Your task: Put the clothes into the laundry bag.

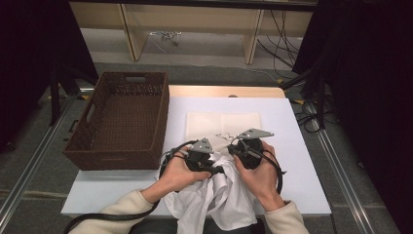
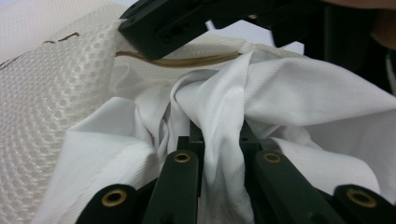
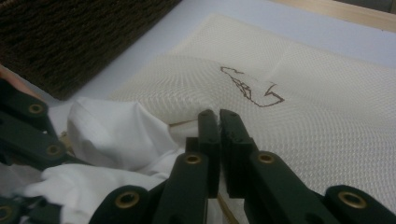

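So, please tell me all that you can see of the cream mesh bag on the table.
The cream mesh bag is a flat, rectangular pouch of honeycomb net fabric with a thin dark drawstring lying in loops on top. It lies on the white table top, right of the brown wicker basket. Its near edge is lifted, and the white garment is bunched at that opening. The right gripper is shut on that edge; the left gripper pinches the garment.

**Table layout**

The basket [image 1: 119, 119] is sitting at nine o'clock on the table [image 1: 297, 146]. The mesh bag [image 1: 221, 124] is lying at twelve o'clock, with the cloth [image 1: 219, 200] lying at six, overlapping its near edge.
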Demonstrator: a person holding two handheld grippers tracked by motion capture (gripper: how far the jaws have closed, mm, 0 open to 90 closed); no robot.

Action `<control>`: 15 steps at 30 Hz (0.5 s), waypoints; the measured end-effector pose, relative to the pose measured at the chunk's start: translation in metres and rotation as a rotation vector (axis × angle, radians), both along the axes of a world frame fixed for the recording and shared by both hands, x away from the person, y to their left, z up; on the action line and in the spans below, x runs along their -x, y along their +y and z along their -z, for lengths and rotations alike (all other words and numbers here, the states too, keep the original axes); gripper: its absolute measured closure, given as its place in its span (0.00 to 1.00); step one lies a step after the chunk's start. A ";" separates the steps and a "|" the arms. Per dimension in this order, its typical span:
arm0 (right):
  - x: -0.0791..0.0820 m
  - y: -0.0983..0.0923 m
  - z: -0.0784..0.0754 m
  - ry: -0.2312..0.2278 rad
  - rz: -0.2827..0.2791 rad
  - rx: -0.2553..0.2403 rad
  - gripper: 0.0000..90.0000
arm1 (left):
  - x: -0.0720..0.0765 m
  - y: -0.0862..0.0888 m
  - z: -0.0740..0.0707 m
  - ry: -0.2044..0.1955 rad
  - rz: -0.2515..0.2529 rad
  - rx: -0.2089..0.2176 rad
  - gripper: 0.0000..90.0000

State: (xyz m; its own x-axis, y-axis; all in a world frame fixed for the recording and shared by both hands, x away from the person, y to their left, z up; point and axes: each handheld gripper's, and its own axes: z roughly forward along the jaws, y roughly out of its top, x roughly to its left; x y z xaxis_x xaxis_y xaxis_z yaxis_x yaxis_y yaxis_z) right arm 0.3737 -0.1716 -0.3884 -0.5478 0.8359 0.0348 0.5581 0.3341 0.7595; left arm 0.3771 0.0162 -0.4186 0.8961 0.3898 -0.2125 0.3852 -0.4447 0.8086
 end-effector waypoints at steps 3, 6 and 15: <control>0.001 0.001 -0.001 0.012 0.002 -0.010 0.99 | -0.003 -0.002 0.002 -0.015 -0.020 -0.027 0.92; 0.001 0.001 -0.001 0.016 0.004 -0.019 0.99 | -0.006 -0.006 0.005 -0.024 -0.039 -0.052 0.92; 0.003 0.002 -0.003 -0.004 -0.008 -0.005 0.99 | -0.012 -0.015 0.017 -0.059 -0.079 -0.112 0.91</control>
State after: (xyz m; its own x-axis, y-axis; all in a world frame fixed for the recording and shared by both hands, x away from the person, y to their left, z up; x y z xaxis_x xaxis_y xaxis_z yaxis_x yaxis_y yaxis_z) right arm 0.3703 -0.1692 -0.3857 -0.5550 0.8311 0.0365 0.5523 0.3353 0.7632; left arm 0.3891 0.0011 -0.4356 0.8712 0.4780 -0.1115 0.3757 -0.5032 0.7782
